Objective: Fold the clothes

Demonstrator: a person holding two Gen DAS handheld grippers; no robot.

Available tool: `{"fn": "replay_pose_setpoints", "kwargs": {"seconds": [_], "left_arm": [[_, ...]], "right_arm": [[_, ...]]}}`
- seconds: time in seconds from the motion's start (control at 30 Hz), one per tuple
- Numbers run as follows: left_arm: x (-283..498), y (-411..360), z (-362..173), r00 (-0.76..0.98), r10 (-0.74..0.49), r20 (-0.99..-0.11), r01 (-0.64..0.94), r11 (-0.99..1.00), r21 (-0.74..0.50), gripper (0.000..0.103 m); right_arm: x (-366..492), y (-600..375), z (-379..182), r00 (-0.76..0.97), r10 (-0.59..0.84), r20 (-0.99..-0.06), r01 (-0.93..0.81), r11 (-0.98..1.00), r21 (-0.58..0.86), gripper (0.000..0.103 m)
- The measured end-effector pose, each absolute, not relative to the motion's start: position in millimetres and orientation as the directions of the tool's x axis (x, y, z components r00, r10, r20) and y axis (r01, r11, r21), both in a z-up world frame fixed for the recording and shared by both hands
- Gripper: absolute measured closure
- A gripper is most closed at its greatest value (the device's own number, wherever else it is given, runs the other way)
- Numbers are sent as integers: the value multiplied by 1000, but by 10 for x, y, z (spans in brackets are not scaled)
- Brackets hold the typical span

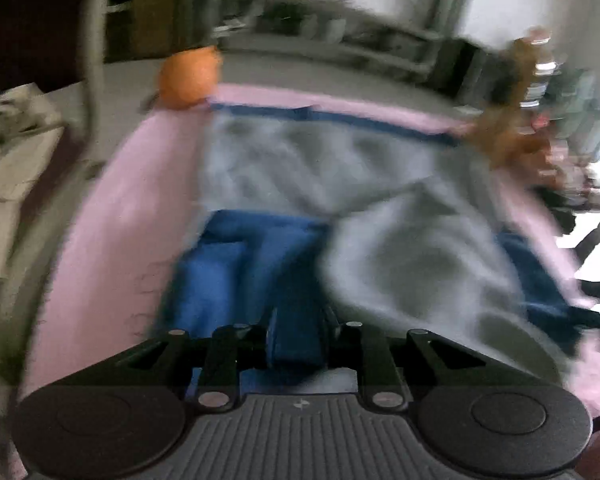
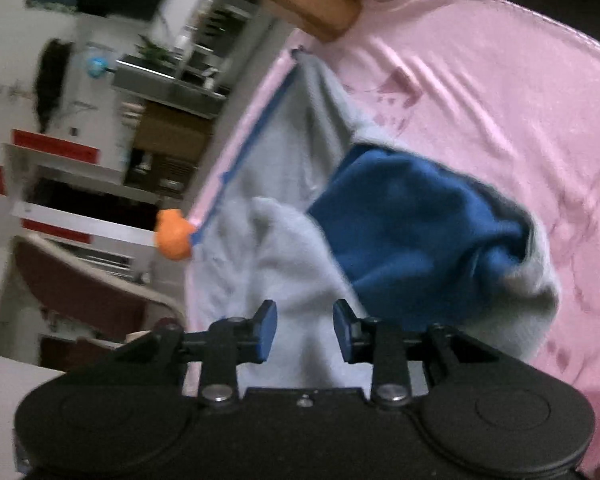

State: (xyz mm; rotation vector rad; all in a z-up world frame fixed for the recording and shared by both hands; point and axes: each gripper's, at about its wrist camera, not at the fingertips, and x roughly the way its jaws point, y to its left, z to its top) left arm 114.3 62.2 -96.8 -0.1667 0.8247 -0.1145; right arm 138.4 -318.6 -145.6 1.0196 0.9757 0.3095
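Note:
A grey garment with blue trim point(image 1: 320, 176) lies spread on a pink cloth point(image 1: 112, 216); the view is blurred. My left gripper point(image 1: 296, 340) is shut on a blue part of the garment point(image 1: 292, 280), which runs up between its fingers. In the right wrist view the same grey garment point(image 2: 284, 248) lies partly folded, with its blue part point(image 2: 416, 220) turned over on top. My right gripper point(image 2: 305, 330) hangs open just above the grey fabric, its blue pads point(image 2: 266, 330) apart with nothing between them.
An orange round toy point(image 1: 188, 78) sits at the far left corner of the pink cloth point(image 2: 480, 100), and a brown plush toy point(image 1: 512, 120) at the far right. The orange toy point(image 2: 174, 238) marks the cloth's edge. Shelves and a chair point(image 2: 92, 288) stand beyond.

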Motion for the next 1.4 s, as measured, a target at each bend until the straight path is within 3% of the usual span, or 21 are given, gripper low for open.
{"fn": "replay_pose_setpoints", "kwargs": {"seconds": [0.07, 0.2, 0.27, 0.33, 0.4, 0.43, 0.47, 0.63, 0.7, 0.77, 0.9, 1.0, 1.2, 1.27, 1.3, 1.4], "left_arm": [[1141, 382, -939, 681, -252, -688, 155, 967, -201, 83], [1145, -62, -954, 703, -319, -636, 307, 942, -133, 80], [1247, -172, -1120, 647, -343, -681, 350, 927, -134, 82], [1268, -207, -1339, 598, -288, -748, 353, 932, -76, 88], [1192, -195, -1413, 587, -243, -772, 360, 933, -20, 83], [1130, -176, -1400, 592, -230, -772, 364, 931, 1, 84], [1077, -120, -1389, 590, -229, -774, 357, 934, -4, 82], [964, 228, -1343, 603, -174, -778, 252, 968, -21, 83], [896, 400, -1246, 622, -160, -766, 184, 981, -56, 88], [828, 572, -1148, 641, -144, -754, 115, 989, -91, 86], [707, 846, -1005, 660, -126, -740, -12, 984, -178, 86], [758, 828, -1026, 663, -110, -740, -30, 985, -173, 86], [949, 517, -1252, 665, -7, -747, 6, 1000, -4, 85], [952, 607, -1237, 676, -13, -737, -18, 999, -34, 86], [959, 730, -1197, 673, -66, -736, -35, 992, -121, 85], [990, 1062, -1130, 653, -241, -719, -61, 929, -366, 69]], "right_arm": [[1387, -3074, -1495, 525, 683, -508, 177, 497, 850, 83], [1520, -2644, -1568, 402, 752, -523, 116, 525, 843, 83], [1569, -2548, -1648, 361, 755, -548, 122, 544, 830, 83], [1639, -2551, -1781, 340, 722, -602, 166, 584, 794, 83], [1716, -2632, -1951, 324, 696, -641, 229, 599, 767, 92], [1698, -2713, -1999, 326, 706, -629, 264, 571, 777, 102], [1681, -2795, -2046, 328, 715, -617, 299, 541, 786, 102], [1506, -3245, -2073, 406, 685, -605, 399, 463, 792, 100], [1423, -3396, -2010, 445, 628, -639, 416, 486, 768, 85], [1309, -3462, -1919, 477, 601, -641, 396, 504, 768, 80], [1091, -3473, -1699, 541, 608, -581, 296, 509, 809, 80], [1015, -3397, -1597, 585, 604, -541, 248, 502, 829, 80], [1200, -3031, -1544, 545, 660, -517, 143, 535, 833, 84], [1227, -2944, -1564, 520, 653, -551, 137, 572, 808, 84], [1244, -2913, -1576, 511, 643, -571, 142, 592, 794, 84], [1230, -2933, -1613, 504, 643, -576, 173, 578, 797, 84]]}}
